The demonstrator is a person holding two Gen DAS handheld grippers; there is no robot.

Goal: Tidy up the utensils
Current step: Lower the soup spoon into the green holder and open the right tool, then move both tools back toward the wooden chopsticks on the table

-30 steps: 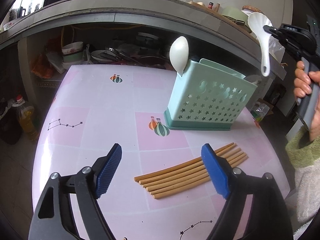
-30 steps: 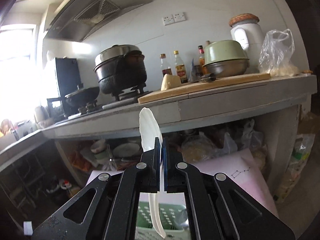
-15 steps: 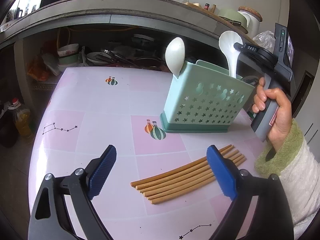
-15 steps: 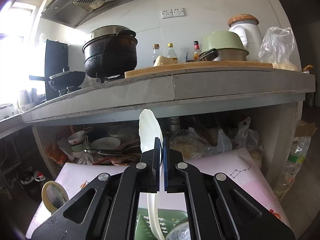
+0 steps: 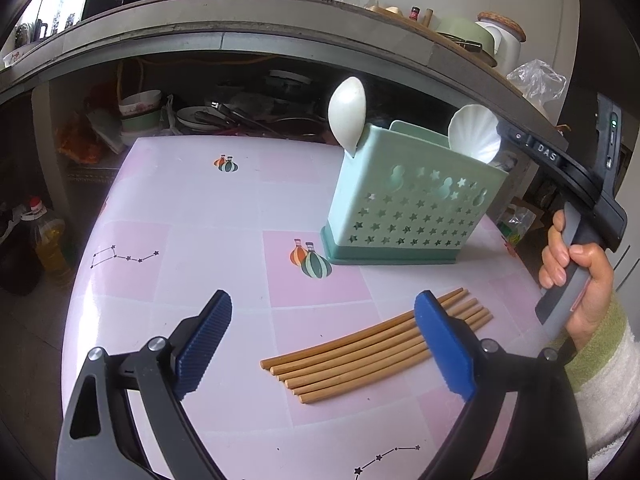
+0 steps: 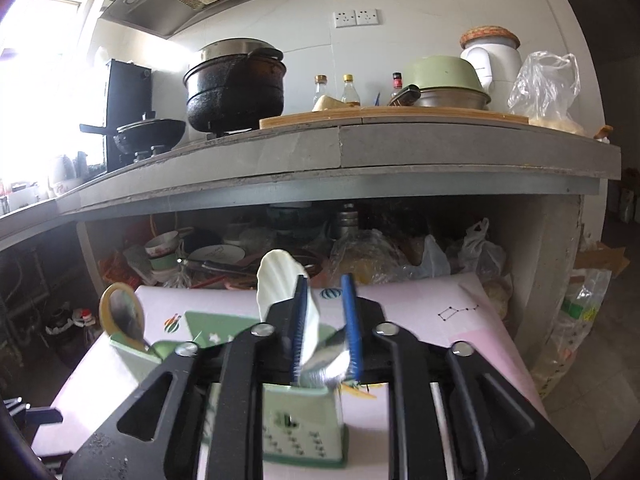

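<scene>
A: Right gripper (image 6: 324,320) status?
B: Jaws opening; white spoon (image 6: 280,280) stands between them at frame centre, lowered into the green holder (image 6: 296,424).
A: Left gripper (image 5: 324,344)?
B: Spread wide, empty; chopsticks (image 5: 360,348) lie on the table between its pads, lower centre.

The utensil holder (image 5: 412,204) stands on the table (image 5: 200,208), towards its far right part in the left wrist view. A spoon (image 5: 347,114) sticks up from the holder's left end, and a shell-shaped spoon (image 5: 474,132) stands in its right end. The chopsticks (image 5: 376,344) lie side by side on the table in front of the holder, apart from it. Behind the table runs a counter (image 6: 360,152) carrying a pot (image 6: 236,88) and bottles (image 6: 348,90), with dishes (image 5: 140,112) stored on the shelf beneath it.
</scene>
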